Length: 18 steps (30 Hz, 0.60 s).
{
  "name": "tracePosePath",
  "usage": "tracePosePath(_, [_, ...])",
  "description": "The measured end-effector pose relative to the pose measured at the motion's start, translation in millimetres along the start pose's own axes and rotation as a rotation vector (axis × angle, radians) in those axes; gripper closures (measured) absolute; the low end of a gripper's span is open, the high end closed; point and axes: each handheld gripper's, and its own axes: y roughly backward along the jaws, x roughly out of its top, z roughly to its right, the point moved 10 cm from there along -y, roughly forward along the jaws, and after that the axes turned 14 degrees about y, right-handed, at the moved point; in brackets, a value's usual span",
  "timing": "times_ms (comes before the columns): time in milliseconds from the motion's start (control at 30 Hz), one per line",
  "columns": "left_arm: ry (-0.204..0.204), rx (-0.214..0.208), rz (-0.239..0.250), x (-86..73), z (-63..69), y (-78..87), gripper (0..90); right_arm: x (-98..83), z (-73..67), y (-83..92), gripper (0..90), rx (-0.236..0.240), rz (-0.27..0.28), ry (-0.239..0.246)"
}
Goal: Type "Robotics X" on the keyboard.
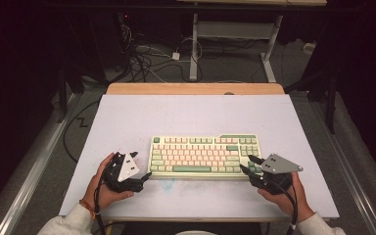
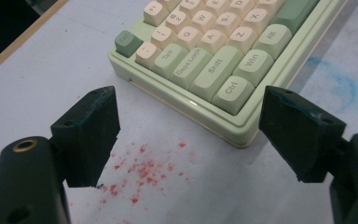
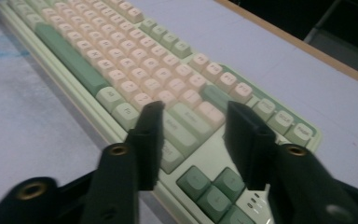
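Across the middle of the high view, white table top [image 1: 127,122] with a wooden edge [image 1: 196,88] at twelve o'clock; at centre, slightly toward six o'clock, pale green keyboard [image 1: 204,156] with cream and green keys, lying flat, long side crosswise; at eight o'clock of the keyboard, left gripper [image 1: 145,176] held in a hand [image 1: 105,188], released, jaws spread wide, just beside the keyboard's left front corner and apart from it; seen from the left gripper view, corner with Ctrl key [image 2: 233,89] between the two jaws; at four o'clock, right gripper [image 1: 250,164] in the other hand [image 1: 286,196], jaws parted, unclenched, poised over the keyboard's right end above the arrow keys [image 3: 212,189], contact not discernible; on the table by the left gripper, scatter of red specks [image 2: 144,170]; toward two o'clock of those, faint blue smear [image 2: 340,79].
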Motion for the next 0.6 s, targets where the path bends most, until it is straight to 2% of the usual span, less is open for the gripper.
tracePosePath(167, [0.014,-0.001,-0.003,-3.1,-1.8,2.9,19.6,5.3,-1.3,-2.7,81.4,0.025,-0.013,0.015])
tracePosePath(300, [0.02,-0.005,-0.01,-6.2,-1.9,3.4,19.6,9.2,-5.0,-7.9,88.9,0.052,-0.031,0.045])
tracePosePath(433, [0.029,-0.008,-0.021,-9.8,-3.4,2.9,19.6,14.0,-11.5,-14.4,90.0,0.092,-0.032,0.071])
tracePosePath(600, [0.03,-0.015,-0.024,-10.6,-3.2,2.7,19.6,23.4,-14.3,-22.6,90.0,0.1,-0.025,0.087])
